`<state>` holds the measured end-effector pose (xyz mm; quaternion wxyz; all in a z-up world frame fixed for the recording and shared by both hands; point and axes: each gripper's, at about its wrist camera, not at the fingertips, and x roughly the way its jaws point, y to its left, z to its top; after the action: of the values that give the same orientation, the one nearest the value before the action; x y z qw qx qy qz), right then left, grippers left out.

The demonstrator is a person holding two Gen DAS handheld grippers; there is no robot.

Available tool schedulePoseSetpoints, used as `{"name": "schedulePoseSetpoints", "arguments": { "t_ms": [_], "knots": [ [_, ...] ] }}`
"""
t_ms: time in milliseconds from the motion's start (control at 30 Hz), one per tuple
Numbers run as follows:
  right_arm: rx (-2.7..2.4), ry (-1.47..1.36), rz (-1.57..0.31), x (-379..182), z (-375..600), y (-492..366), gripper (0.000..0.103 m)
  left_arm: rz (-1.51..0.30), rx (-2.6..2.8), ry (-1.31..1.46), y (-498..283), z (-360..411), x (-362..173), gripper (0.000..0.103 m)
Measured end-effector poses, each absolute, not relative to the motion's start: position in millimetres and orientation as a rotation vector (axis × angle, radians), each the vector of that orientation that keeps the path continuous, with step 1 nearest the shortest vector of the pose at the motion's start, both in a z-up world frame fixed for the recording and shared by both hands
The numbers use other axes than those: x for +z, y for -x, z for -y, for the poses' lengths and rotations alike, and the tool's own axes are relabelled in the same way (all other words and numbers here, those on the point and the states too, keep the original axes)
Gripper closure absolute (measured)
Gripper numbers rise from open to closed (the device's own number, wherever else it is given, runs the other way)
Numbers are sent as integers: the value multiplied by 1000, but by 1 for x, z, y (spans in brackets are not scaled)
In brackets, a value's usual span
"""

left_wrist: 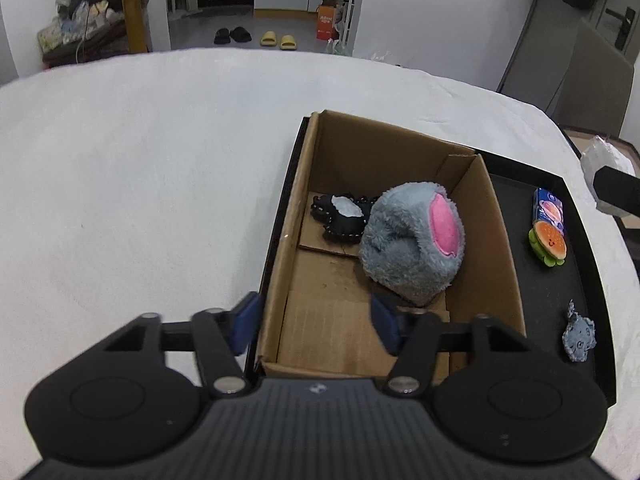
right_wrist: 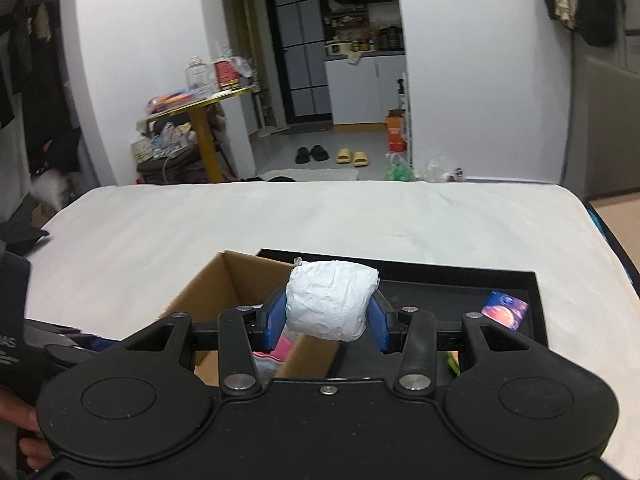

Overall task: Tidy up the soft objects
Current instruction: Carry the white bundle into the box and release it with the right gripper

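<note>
In the left wrist view a cardboard box (left_wrist: 492,240) sits in a black tray (left_wrist: 588,280) on a white bed. Inside lie a grey-and-pink plush (left_wrist: 408,244) and a small black-and-white plush (left_wrist: 340,216). My left gripper (left_wrist: 316,324) is open and empty, astride the box's near left wall. In the right wrist view my right gripper (right_wrist: 327,318) is shut on a white soft bundle (right_wrist: 330,304), held above the box (right_wrist: 224,280) and the tray (right_wrist: 440,280).
On the tray's black floor lie a burger toy (left_wrist: 548,246), a blue packet (left_wrist: 548,208) and a small blue-grey plush (left_wrist: 580,338). The white bed (left_wrist: 140,200) spreads left and beyond. The packet (right_wrist: 506,312) also shows in the right wrist view.
</note>
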<state>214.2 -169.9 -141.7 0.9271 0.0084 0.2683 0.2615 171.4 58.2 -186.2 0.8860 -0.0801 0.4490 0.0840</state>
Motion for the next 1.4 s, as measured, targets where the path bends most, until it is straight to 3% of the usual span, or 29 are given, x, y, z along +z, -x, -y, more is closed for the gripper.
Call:
{"name": "schedulePoseSetpoints", "arguments": {
  "t_ms": [333, 767, 833, 900, 1233, 1400],
  "knots": [
    [605, 5, -586, -141, 126, -218, 60, -956, 159, 232, -177, -87, -196, 90],
    [677, 46, -616, -138, 82, -225, 60, -983, 103, 292, -177, -108, -200, 91],
    [715, 38, -608, -138, 77, -225, 58, -990, 101, 298, -178, -108, -200, 90],
    [734, 39, -614, -140, 71, -224, 47, -994, 96, 295, -178, -108, -199, 90],
    [693, -19, -678, -146, 92, -222, 47, -1007, 107, 292, -181, -103, -197, 89],
    [667, -33, -704, -154, 105, -215, 47, -995, 125, 238, -183, -94, -191, 84]
  ]
}}
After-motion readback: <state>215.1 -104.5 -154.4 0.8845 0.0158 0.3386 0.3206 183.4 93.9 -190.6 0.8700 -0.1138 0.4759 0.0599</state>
